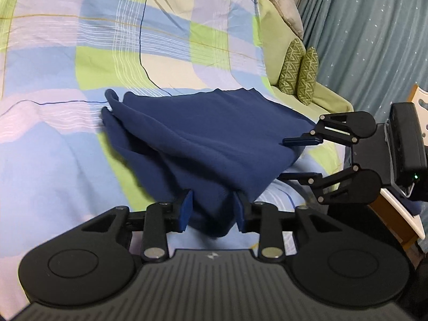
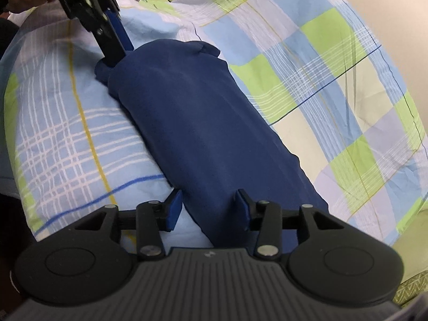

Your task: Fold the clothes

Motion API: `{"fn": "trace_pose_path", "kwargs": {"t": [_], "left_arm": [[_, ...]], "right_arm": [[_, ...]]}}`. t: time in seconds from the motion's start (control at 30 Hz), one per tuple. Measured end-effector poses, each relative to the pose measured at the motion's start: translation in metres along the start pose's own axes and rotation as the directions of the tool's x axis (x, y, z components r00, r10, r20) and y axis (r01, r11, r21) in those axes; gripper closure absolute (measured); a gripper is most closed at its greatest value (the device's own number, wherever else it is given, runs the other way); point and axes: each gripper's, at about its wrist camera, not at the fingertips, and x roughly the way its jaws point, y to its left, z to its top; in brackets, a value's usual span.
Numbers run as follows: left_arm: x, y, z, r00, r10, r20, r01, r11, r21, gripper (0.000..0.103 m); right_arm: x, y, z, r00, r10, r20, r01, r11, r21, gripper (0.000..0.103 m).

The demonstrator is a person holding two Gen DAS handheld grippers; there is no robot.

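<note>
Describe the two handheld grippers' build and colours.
Both match: left gripper and right gripper have matte black ribbed bodies, two round discs, black linkage arms with silver pivot pins, blue-padded fingers, a small pale logo. A green light glows on the right one.

The navy garment [image 1: 203,139] is a soft, matt cloth, smooth with a faint fleecy nap. Under it the checked bedsheet [image 1: 80,53] is thin woven cotton, matt and lightly creased. The left claw [image 1: 213,208] is matt black plastic with ribbed housing, shiny metal pivot pins and dull blue rubbery pads [image 1: 187,208]; the right claw [image 2: 208,208] looks the same. The curtain [image 1: 374,40] is grey-blue cloth with small glinting specks. Two cushions [image 1: 298,72] wear coarse patterned weave.
</note>
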Motion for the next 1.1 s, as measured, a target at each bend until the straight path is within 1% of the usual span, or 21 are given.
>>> {"fn": "trace_pose_path", "kwargs": {"t": [0.07, 0.13, 0.23, 0.4, 0.43, 0.5, 0.57, 0.63, 0.7, 0.77, 0.8, 0.87, 0.9, 0.93, 0.97, 1.0, 1.03, 1.1], "left_arm": [[-0.005, -0.001, -0.001, 1.000, 0.022, 0.020, -0.022, 1.000, 0.007, 0.100], [-0.022, 0.002, -0.002, 0.998, 0.061, 0.034, -0.062, 0.998, 0.022, 0.100], [-0.031, 0.009, -0.006, 0.997, 0.074, 0.012, -0.075, 0.997, 0.016, 0.101], [-0.028, 0.002, -0.010, 0.994, 0.108, -0.011, -0.107, 0.993, 0.057, 0.101], [-0.033, 0.003, -0.011, 0.994, 0.111, -0.020, -0.109, 0.992, 0.060, 0.103], [-0.042, 0.010, -0.013, 0.992, 0.126, -0.024, -0.124, 0.991, 0.057, 0.103], [-0.053, 0.016, -0.015, 0.990, 0.140, -0.023, -0.139, 0.989, 0.043, 0.103], [-0.070, 0.019, -0.013, 0.985, 0.171, -0.013, -0.171, 0.984, 0.042, 0.103], [-0.073, 0.016, -0.010, 0.984, 0.181, -0.004, -0.180, 0.983, 0.045, 0.103], [-0.074, 0.012, -0.006, 0.984, 0.178, 0.006, -0.178, 0.983, 0.046, 0.103], [-0.071, 0.010, -0.004, 0.984, 0.178, 0.011, -0.178, 0.983, 0.049, 0.103], [-0.068, 0.009, -0.001, 0.984, 0.177, 0.017, -0.178, 0.983, 0.053, 0.098], [-0.061, 0.008, 0.005, 0.987, 0.158, 0.025, -0.159, 0.986, 0.045, 0.091], [-0.055, 0.008, 0.010, 0.989, 0.143, 0.026, -0.144, 0.989, 0.032, 0.078], [-0.047, 0.009, 0.013, 0.991, 0.132, 0.013, -0.132, 0.991, 0.018, 0.070], [-0.039, 0.010, 0.016, 0.993, 0.120, -0.001, -0.120, 0.993, 0.004, 0.058], [-0.028, 0.011, 0.019, 0.994, 0.109, -0.021, -0.109, 0.994, -0.012, 0.056], [-0.015, 0.018, 0.023, 0.998, 0.060, -0.024, -0.062, 0.995, -0.080, 0.056]], "right_arm": [[0.002, -0.005, -0.006, 1.000, -0.018, -0.013, 0.017, 1.000, -0.013, 0.062], [0.001, -0.012, -0.014, 0.999, -0.033, -0.030, 0.033, 0.999, -0.009, 0.062], [0.003, -0.025, -0.027, 0.997, -0.049, -0.056, 0.049, 0.999, 0.008, 0.062], [0.008, -0.036, -0.041, 0.996, -0.066, -0.067, 0.065, 0.998, -0.015, 0.059], [0.009, -0.039, -0.044, 0.995, -0.068, -0.068, 0.067, 0.998, -0.015, 0.059], [0.011, -0.045, -0.050, 0.996, -0.060, -0.066, 0.059, 0.998, -0.007, 0.057], [0.012, -0.048, -0.055, 0.998, -0.037, -0.054, 0.035, 0.999, -0.030, 0.057], [0.013, -0.048, -0.057, 0.998, -0.039, -0.059, 0.036, 0.998, -0.051, 0.057], [0.012, -0.046, -0.054, 0.996, -0.053, -0.070, 0.050, 0.997, -0.054, 0.057], [0.004, -0.038, -0.043, 0.997, -0.064, -0.044, 0.061, 0.996, -0.065, 0.057], [-0.002, -0.030, -0.035, 0.998, -0.061, -0.017, 0.060, 0.995, -0.076, 0.057], [-0.017, -0.015, -0.019, 0.998, -0.040, 0.048, 0.044, 0.996, -0.083, 0.056], [-0.023, -0.009, -0.012, 0.997, -0.028, 0.072, 0.034, 0.996, -0.083, 0.055], [-0.029, 0.001, 0.000, 0.994, -0.005, 0.105, 0.014, 0.996, -0.086, 0.054], [-0.034, 0.010, 0.010, 0.991, 0.011, 0.132, 0.001, 0.996, -0.094, 0.052], [-0.036, 0.016, 0.016, 0.989, 0.018, 0.147, -0.003, 0.995, -0.102, 0.048], [-0.037, 0.021, 0.020, 0.987, 0.024, 0.158, -0.007, 0.994, -0.113, 0.046], [-0.037, 0.031, 0.029, 0.984, 0.038, 0.172, -0.015, 0.991, -0.131, 0.046]]}}
